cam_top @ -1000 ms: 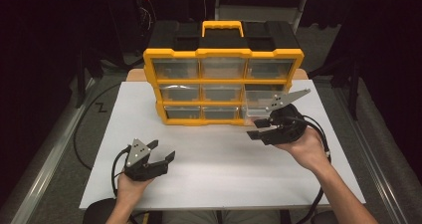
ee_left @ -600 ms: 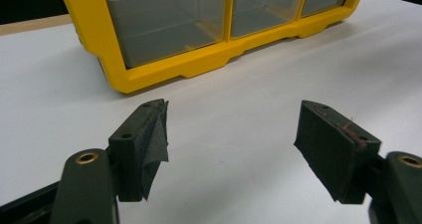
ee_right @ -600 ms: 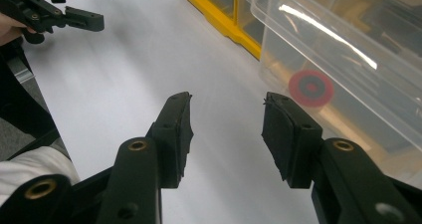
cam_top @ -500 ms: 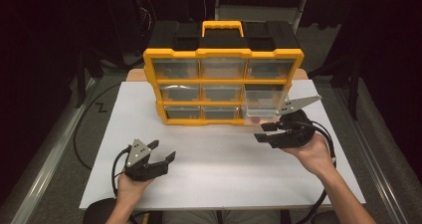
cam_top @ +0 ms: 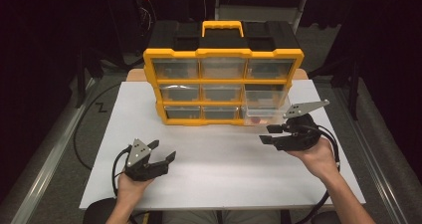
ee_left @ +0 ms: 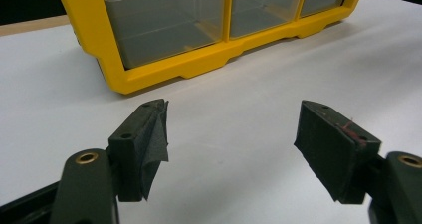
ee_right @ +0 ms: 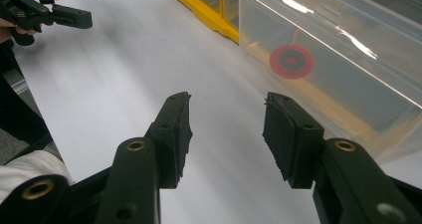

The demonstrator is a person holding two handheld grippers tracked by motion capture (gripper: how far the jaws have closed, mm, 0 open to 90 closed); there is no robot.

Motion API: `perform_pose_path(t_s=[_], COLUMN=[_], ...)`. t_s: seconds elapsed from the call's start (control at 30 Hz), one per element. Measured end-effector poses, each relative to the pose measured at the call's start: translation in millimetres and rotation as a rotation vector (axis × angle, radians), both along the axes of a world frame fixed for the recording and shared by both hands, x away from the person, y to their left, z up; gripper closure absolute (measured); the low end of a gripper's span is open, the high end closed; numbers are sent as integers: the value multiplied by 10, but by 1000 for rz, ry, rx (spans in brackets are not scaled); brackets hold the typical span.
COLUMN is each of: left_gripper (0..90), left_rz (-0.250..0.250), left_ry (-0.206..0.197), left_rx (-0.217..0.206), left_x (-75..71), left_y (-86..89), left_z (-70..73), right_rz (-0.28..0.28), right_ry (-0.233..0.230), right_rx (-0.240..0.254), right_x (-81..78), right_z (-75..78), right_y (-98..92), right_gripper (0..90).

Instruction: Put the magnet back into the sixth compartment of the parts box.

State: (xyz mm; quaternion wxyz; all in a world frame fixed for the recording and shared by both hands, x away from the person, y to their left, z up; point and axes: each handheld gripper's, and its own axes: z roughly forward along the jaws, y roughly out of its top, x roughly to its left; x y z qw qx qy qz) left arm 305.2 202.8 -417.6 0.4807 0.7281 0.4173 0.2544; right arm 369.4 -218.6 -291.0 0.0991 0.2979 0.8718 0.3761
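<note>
A yellow organizer with clear drawers stands at the back of the white table. Its bottom right drawer is pulled out, and a red ring lies inside it. In the right gripper view the drawer and the ring sit just ahead to the right. My right gripper hovers in front of that drawer. Its jaws have just been opening, and nothing is between them. My left gripper rests near the table's front left, open and empty.
The organizer's black top carries a yellow handle. Its bottom row of drawers faces the left gripper. Cables trail from both grippers off the table's front edge. White table surface lies between the two hands.
My right gripper has drifted a little to the right and lower, away from the drawer front. The left gripper has stayed put.
</note>
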Motion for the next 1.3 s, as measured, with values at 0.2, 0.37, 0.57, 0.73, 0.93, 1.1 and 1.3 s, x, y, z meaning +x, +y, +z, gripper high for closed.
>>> perform_pose_path(t_s=[0.2, 0.37, 0.57, 0.73, 0.93, 1.1, 1.3], left_gripper=[287, 287, 287, 287, 287, 287, 287], left_rz=[0, 0, 1, 1, 0, 0, 1], left_ry=[-1, -1, -1, -1, -2, -3, -4], left_rx=[0, -2, -2, -2, -2, -2, -4], left_x=[1, 0, 0, 1, 0, 1, -2], left_y=[0, 0, 0, 0, 0, -1, 1], left_z=[0, 1, 1, 1, 1, 1, 3], right_rz=[-12, -23, -36, -42, -49, -55, -63], right_ry=[-9, -6, -8, -9, -8, -14, -22], right_rx=[12, 23, 32, 40, 46, 47, 61], right_x=[-14, -22, -34, -36, -43, -53, -69], right_z=[-32, -73, -97, -122, -161, -191, -253], right_y=[-48, -88, -138, -162, -188, -215, -253], right_gripper=[539, 538, 538, 537, 535, 526, 519])
